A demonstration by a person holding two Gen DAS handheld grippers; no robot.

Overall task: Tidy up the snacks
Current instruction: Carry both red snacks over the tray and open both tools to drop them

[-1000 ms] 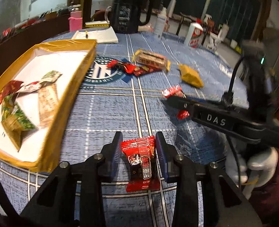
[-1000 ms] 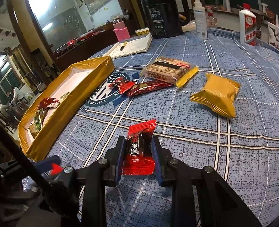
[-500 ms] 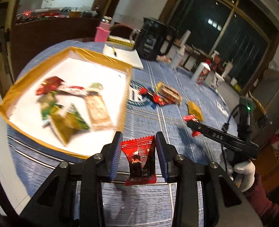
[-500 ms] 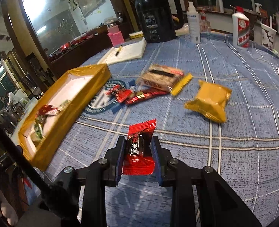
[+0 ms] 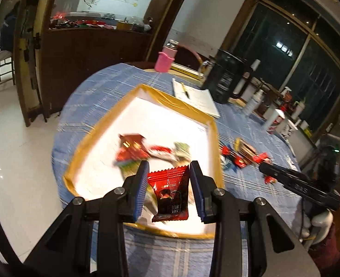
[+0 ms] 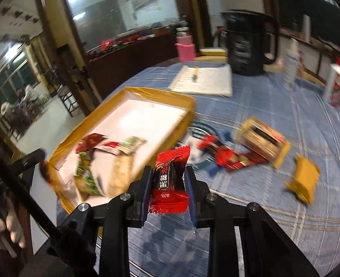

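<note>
My left gripper [image 5: 168, 190] is shut on a red snack packet [image 5: 170, 194] and holds it above the near end of the gold-rimmed white tray [image 5: 96, 136]. Several snacks [image 5: 151, 152] lie in the tray. My right gripper [image 6: 168, 189] is shut on another red snack packet [image 6: 170, 182], above the blue cloth beside the tray's right rim [image 6: 170, 133]. The right gripper also shows at the right of the left wrist view [image 5: 265, 174]. Loose on the cloth lie red packets [image 6: 225, 157], a brown and yellow packet [image 6: 265, 143] and a yellow packet [image 6: 305, 180].
At the back of the round table stand a black kettle [image 6: 248, 43], a pink bottle [image 6: 185, 48], an open notebook with a pen [image 6: 204, 80] and white bottles [image 6: 291, 62]. The table edge [image 5: 61, 124] drops to the floor left of the tray.
Both grippers have risen and swung left toward the tray, each still holding its red packet. The left one now hangs over the tray's near end.
</note>
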